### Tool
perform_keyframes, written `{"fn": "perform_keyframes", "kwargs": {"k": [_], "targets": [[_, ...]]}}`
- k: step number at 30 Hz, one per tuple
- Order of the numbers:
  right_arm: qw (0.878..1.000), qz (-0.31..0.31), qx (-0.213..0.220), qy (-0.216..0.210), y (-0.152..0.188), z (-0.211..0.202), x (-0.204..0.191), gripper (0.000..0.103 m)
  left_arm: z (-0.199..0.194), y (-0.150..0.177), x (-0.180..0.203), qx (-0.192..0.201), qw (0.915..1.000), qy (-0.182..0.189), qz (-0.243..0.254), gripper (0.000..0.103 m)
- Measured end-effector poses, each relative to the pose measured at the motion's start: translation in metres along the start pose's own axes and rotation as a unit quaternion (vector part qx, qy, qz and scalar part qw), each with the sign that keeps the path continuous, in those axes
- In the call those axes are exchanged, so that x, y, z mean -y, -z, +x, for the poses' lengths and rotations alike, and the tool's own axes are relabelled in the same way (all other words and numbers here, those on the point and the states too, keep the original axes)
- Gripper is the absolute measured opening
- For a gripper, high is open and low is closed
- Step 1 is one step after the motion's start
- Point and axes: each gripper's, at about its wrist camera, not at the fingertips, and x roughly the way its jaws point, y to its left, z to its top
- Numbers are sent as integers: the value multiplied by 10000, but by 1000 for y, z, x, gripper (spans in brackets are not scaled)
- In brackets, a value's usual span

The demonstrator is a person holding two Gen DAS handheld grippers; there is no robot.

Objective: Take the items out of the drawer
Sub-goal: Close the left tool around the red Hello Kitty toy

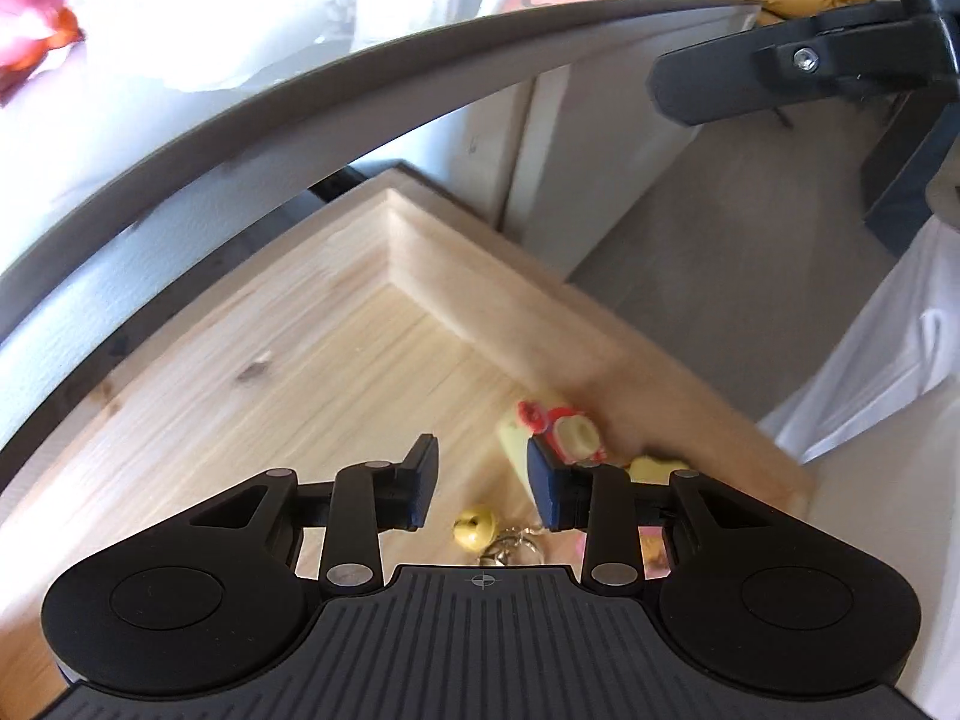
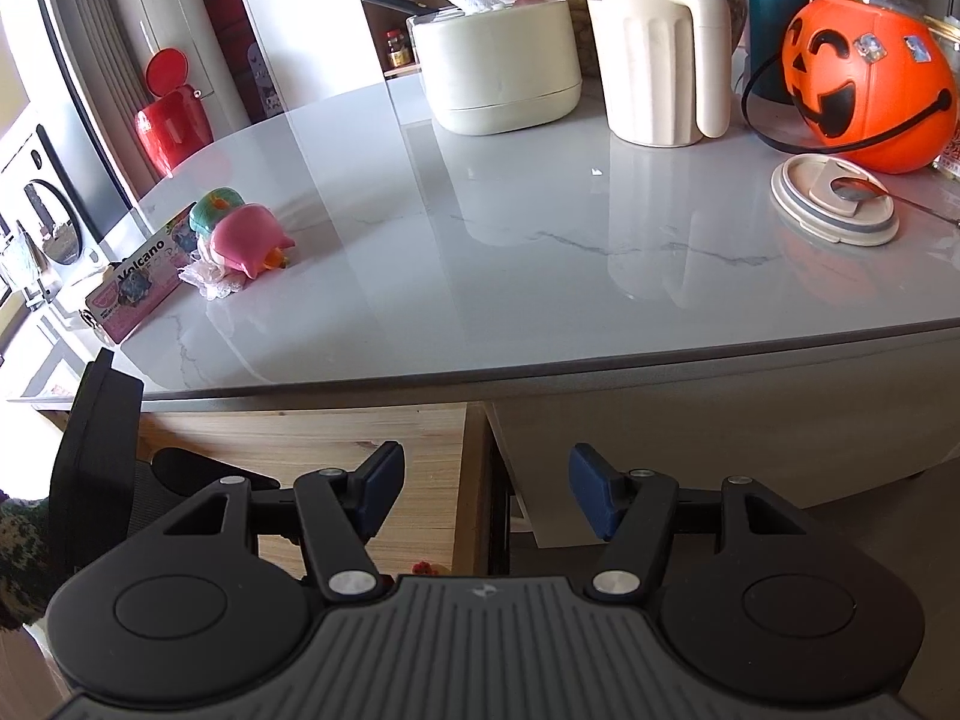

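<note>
left wrist view: left hand-held gripper (image 1: 480, 489) hangs over the open wooden drawer (image 1: 336, 348), pads apart w/ a narrow gap, nothing pinched between them. small toys sit on the drawer floor near its front right corner: a red & yellow toy (image 1: 555, 429) just beyond the right pad, partly hidden by it, touching or nearly so, can't tell which; a yellow charm (image 1: 475, 529) w/ metal rings below the gap between the pads. pic is blurred there, so details are unclear. tabletop (image 1: 180, 120) edge arcs across above the drawer. right hand-held gripper (image 1: 798, 69) shows at top right, off the drawer's right side.

right wrist view: right hand-held gripper (image 2: 483, 495) held in front of the tabletop (image 2: 510, 252) edge, pads spread wide, empty. drawer (image 2: 336, 450) is open below the tabletop's front edge, w/ a bit of a red toy (image 2: 423, 568) showing inside. on the tabletop: pink plush toy (image 2: 243, 243) & a "volcano" packet (image 2: 141, 288) near the left edge, cream pot (image 2: 498, 75) & cream jug (image 2: 660, 54) at the back, orange pumpkin bucket (image 2: 864, 84) at back right, a round lid (image 2: 834, 201) just in front of it.
</note>
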Motion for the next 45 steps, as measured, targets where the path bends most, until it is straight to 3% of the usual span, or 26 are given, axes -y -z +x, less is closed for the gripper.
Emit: {"fn": "perform_keyframes", "kwargs": {"k": [3,7,15,21,24,30,34,37,39,45], "targets": [[10000,-29,-7,16,0,1,-2,61,0,-4,0,-107,9999,52,-11,24],[10000,-43,-8,51,0,2,-2,61,1,-5,-6,-443,9977,498,-159,29],[9989,-333,-95,328,3,8,-11,61,-2,-13,5,-648,9958,622,-157,31],[9987,-350,-70,360,5,7,-10,61,22,-15,45,-1098,9931,199,372,33],[9979,-346,-89,534,5,9,-7,60,25,-21,42,-1073,9935,-2,387,32],[9987,-197,5,465,4,4,0,60,21,-18,40,-1021,9940,-152,373,29],[9986,-43,23,529,3,4,4,60,17,-12,44,-917,9925,-422,689,31],[9985,-89,28,534,3,4,2,60,15,-11,42,-866,9916,-585,764,43],[9984,-145,34,542,3,5,-1,60,13,-9,38,-794,9898,-842,837,59],[9987,-55,75,501,0,6,-1,60,6,-2,20,-592,9933,-837,538,60]]}}
